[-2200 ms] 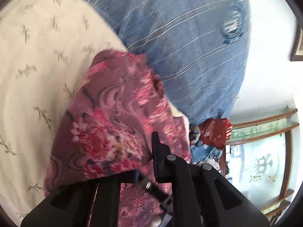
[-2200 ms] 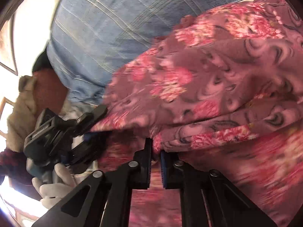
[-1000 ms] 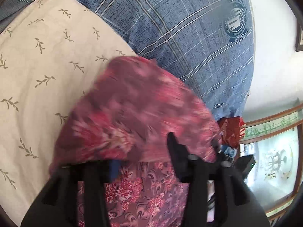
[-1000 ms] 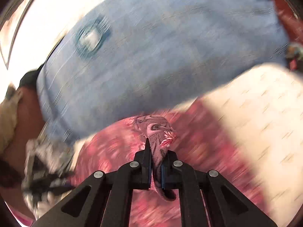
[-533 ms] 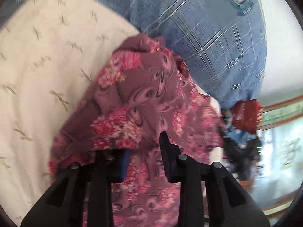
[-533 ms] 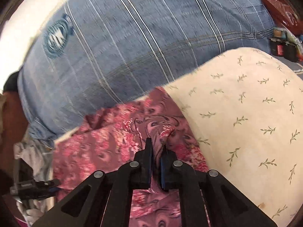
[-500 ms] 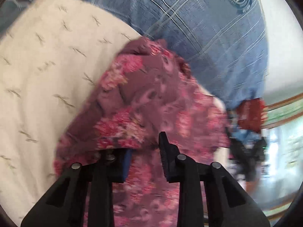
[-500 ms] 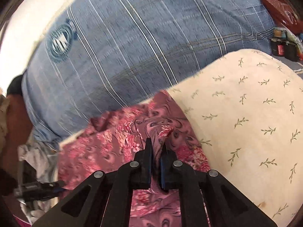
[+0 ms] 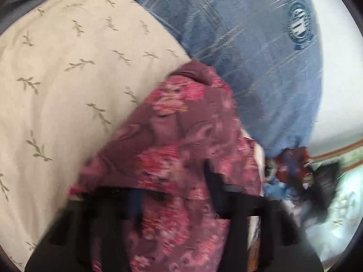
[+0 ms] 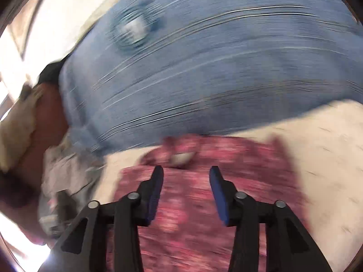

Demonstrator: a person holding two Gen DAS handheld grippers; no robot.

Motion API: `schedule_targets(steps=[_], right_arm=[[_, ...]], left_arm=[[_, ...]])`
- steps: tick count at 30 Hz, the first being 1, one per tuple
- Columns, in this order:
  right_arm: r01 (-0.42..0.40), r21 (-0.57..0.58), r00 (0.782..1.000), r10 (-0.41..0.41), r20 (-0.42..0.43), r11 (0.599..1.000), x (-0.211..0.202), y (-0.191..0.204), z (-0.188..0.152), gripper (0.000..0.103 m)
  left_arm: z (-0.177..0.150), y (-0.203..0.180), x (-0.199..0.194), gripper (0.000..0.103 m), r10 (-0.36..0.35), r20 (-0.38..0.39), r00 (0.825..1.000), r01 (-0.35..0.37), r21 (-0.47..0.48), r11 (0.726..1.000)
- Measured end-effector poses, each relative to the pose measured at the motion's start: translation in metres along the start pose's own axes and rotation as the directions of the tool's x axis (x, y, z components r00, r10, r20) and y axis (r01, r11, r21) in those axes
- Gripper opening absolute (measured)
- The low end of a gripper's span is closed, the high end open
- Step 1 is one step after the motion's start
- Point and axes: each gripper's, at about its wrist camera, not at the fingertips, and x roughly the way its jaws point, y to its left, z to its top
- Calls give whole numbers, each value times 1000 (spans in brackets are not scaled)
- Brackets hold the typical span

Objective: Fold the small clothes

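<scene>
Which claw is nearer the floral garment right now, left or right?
Left. The left claw has been closing with the floral garment between its jaws. The right claw has just opened and hangs clear above it.

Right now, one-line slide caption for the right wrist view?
Right hand-held gripper, jaws just opened, empty above the floral garment on a cream sheet.

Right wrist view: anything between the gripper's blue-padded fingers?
Nothing gripped. The right gripper stands open, its jaws having just opened; in the gap only the maroon floral garment shows, lying on the cream leaf-print sheet. Blurred frame.
</scene>
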Motion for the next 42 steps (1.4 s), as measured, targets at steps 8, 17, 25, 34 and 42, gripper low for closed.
schedule_targets(steps=[8,17,25,34,42], right_arm=[[-163,-267,910,40,-414,950,177,115,30,50],[-42,-758,883,-331,-333,651,197,165,-19,4],[52,-584,857,-336,-390,810,259,125,-26,6],[53,-188,978,-89,-190,981,67,23,3,38],[261,147,957,-237,-166,954,-47,-145,-90,32]], left_arm=[[-3,1,1,5,-15,-12,1000,14,-6,1000],[-9,6,-3,4,-1,-12,1000,1,-31,1000],[-6,20,-5,4,-16,-76,997,8,-102,995],[-32,-44,-51,7,-44,26,999,40,148,988],[-7,-17,-3,35,200,29,979,-202,182,963]])
